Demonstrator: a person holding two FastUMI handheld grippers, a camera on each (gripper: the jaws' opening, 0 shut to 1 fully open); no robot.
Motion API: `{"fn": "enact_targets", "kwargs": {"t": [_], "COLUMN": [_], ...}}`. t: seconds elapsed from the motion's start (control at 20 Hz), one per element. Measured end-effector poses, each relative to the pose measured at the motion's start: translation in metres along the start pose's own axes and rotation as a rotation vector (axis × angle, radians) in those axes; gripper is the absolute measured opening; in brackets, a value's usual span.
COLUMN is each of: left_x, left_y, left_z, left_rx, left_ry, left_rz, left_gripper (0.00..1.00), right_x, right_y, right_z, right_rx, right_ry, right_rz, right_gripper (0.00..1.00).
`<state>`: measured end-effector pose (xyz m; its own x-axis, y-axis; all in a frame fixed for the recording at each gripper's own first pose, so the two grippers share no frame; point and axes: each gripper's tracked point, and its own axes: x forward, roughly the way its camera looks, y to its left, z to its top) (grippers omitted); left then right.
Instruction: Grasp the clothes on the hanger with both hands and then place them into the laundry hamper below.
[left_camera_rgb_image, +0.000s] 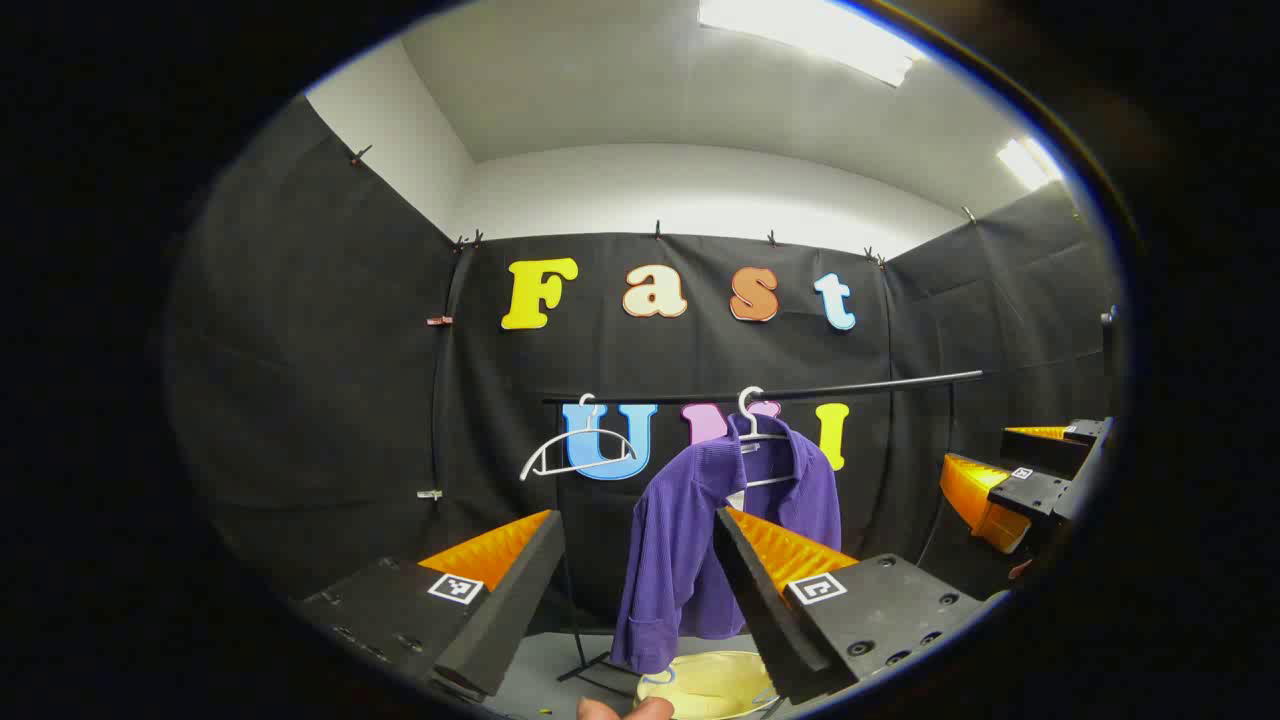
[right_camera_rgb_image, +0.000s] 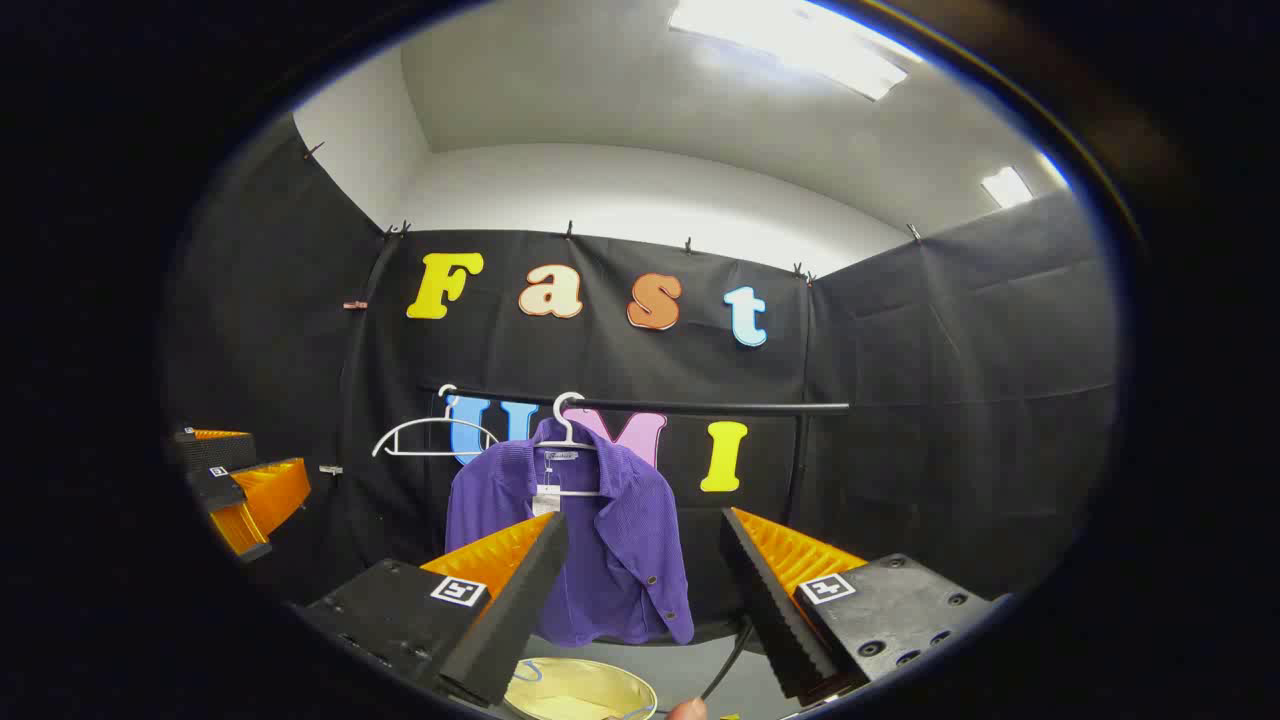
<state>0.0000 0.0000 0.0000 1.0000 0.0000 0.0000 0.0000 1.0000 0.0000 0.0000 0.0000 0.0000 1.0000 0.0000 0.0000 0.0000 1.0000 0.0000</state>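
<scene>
While the purple jacket (left_camera_rgb_image: 700, 520) hangs untouched on its white hanger (right_camera_rgb_image: 568, 440), nothing of the task is done yet. The hanger hooks over the black rail (right_camera_rgb_image: 700, 406), toward the rail's left end as the right gripper view has it, with an empty white hanger (right_camera_rgb_image: 430, 438) just beside it, nearer that end. Down below, the pale yellow laundry hamper (right_camera_rgb_image: 580, 690) sits on the floor under the jacket's hem, waiting.

Left tongs (left_camera_rgb_image: 640, 590) are spread wide apart, nothing between them, pointed at the jacket and well short of it. Right tongs (right_camera_rgb_image: 645, 590) are the same: fingers parted, empty, framing the jacket's lower front from a distance. By my reading this is the approach stage. Everything remains: close in, grip the cloth with both tongs, work it off the hanger, lower it into the hamper.
</scene>
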Motion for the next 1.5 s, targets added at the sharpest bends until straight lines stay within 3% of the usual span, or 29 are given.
{"fn": "enact_targets", "kwargs": {"t": [0.05,0.8,1.1,1.5], "left_x": [0.000,0.000,0.020,0.111], "left_y": [0.000,-0.010,-0.029,-0.079], "left_z": [-0.001,-0.004,-0.009,-0.040], "left_rx": [0.002,0.025,0.019,0.036], "left_ry": [0.001,0.008,0.014,0.042], "left_rz": [0.000,-0.007,-0.043,-0.084], "left_gripper": [0.95,0.94,0.95,0.92], "right_x": [0.000,-0.006,0.002,0.094], "right_y": [0.000,0.003,-0.001,-0.021], "right_z": [0.000,0.000,-0.009,-0.032], "right_rx": [0.002,0.026,0.017,0.031], "right_ry": [0.002,0.012,0.030,0.031], "right_rz": [0.001,0.061,0.068,0.070], "right_gripper": [0.97,0.97,0.98,0.97]}}
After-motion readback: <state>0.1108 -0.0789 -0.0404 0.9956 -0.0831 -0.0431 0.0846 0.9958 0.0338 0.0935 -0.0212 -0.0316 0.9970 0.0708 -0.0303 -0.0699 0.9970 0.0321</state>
